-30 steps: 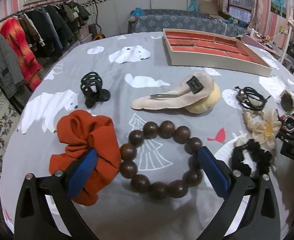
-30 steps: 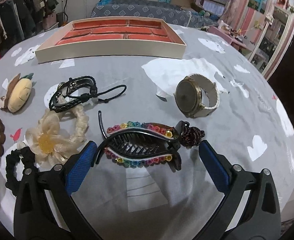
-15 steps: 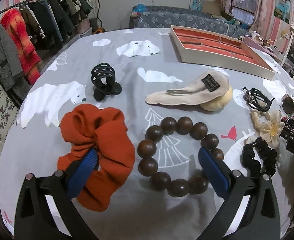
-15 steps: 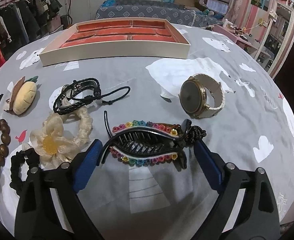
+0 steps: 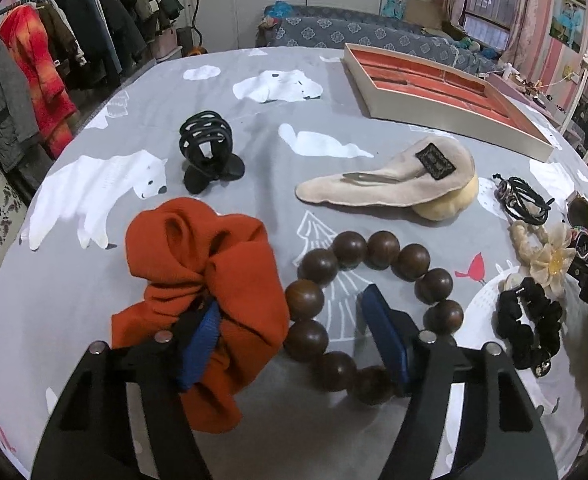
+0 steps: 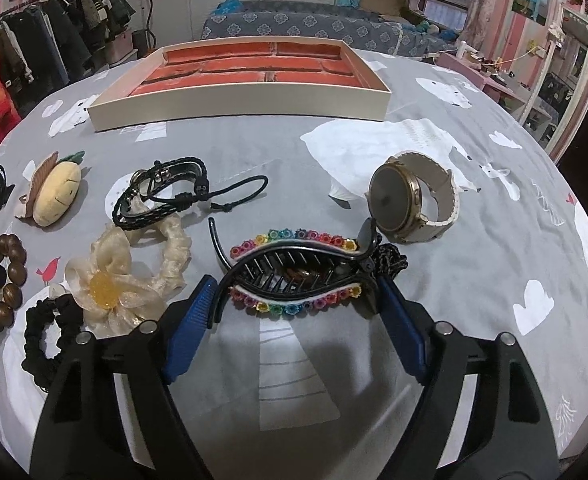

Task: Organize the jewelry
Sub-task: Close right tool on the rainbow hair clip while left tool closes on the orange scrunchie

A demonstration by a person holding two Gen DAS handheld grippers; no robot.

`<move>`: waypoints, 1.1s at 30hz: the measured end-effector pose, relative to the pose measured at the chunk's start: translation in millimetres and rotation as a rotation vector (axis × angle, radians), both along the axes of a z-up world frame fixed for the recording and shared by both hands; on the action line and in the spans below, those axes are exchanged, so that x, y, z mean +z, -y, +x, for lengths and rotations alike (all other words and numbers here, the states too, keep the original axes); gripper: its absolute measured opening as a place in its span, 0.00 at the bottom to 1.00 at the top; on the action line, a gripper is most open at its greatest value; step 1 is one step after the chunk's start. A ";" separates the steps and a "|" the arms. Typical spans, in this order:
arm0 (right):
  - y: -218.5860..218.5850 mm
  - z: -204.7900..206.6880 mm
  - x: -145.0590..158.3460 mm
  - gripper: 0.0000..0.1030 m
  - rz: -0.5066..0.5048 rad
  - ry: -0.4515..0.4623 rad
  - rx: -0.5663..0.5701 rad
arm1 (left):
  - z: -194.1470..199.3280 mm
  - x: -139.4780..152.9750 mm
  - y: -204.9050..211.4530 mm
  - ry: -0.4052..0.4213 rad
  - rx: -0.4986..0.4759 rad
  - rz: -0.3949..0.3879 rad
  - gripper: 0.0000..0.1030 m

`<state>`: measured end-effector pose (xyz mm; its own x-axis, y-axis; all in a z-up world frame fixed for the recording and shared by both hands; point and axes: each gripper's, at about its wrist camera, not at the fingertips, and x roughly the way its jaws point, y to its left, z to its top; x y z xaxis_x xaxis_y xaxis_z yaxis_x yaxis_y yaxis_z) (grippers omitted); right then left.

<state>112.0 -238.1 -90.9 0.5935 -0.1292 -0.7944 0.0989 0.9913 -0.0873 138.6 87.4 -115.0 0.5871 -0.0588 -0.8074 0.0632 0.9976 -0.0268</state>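
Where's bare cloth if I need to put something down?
Free: right of the watch, and between the tray and black cord bracelet. Also left of the black claw clip. Crowded: the row from orange scrunchie to rainbow clip.

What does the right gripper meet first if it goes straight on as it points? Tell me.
The rainbow-flowered black hair claw. It lies between the closing jaws of the right gripper, right ahead of the fingertips. Depth is hard to judge, but nothing else shows nearer.
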 end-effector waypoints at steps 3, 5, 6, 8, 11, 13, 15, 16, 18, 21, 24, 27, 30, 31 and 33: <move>3.4 -0.8 0.8 0.77 0.023 0.007 0.006 | -1.9 0.7 -1.4 0.011 0.004 0.013 0.53; 5.4 -2.0 1.9 0.77 0.036 0.015 0.012 | -2.0 1.2 -3.3 0.017 0.008 0.009 0.46; 5.8 -2.4 2.1 0.77 0.039 0.017 0.015 | -1.7 1.1 -4.0 0.018 0.010 0.008 0.44; 6.1 -3.4 2.8 0.77 0.043 0.025 0.027 | -2.3 1.3 -4.0 0.022 0.007 0.006 0.41; 7.0 -3.9 4.3 0.77 0.056 0.035 0.044 | -3.4 2.1 -1.9 0.030 0.000 0.010 0.35; 7.3 -4.8 6.4 0.77 0.059 0.044 0.054 | -3.8 2.5 -1.2 0.034 -0.002 0.012 0.32; 7.8 -5.8 8.3 0.77 0.057 0.051 0.063 | -4.9 2.8 -1.7 0.036 -0.001 0.006 0.31; 8.0 -6.0 8.6 0.77 0.057 0.052 0.067 | -5.7 3.2 -3.5 0.037 0.000 -0.006 0.31; 8.6 -6.1 7.1 0.77 0.064 0.044 0.078 | -5.7 3.1 -5.9 0.035 0.002 -0.021 0.32; 8.8 -7.0 7.0 0.77 0.070 0.045 0.085 | -7.1 3.7 -5.6 0.035 0.010 -0.007 0.35; 10.5 -8.5 7.7 0.77 0.081 0.051 0.089 | -11.7 4.6 -3.7 0.039 0.014 0.029 0.41; 13.1 -7.8 6.3 0.77 0.099 0.046 0.086 | -13.7 5.0 -8.2 0.034 0.009 0.011 0.44; 14.1 -7.2 6.2 0.77 0.105 0.046 0.086 | -14.0 6.4 -14.5 0.027 0.006 -0.021 0.46; 14.2 -7.2 6.2 0.77 0.104 0.046 0.086 | -14.3 7.2 -16.2 0.027 0.005 -0.028 0.46; 14.9 -6.9 6.1 0.77 0.105 0.045 0.088 | -15.2 9.3 -18.3 0.031 0.006 -0.031 0.46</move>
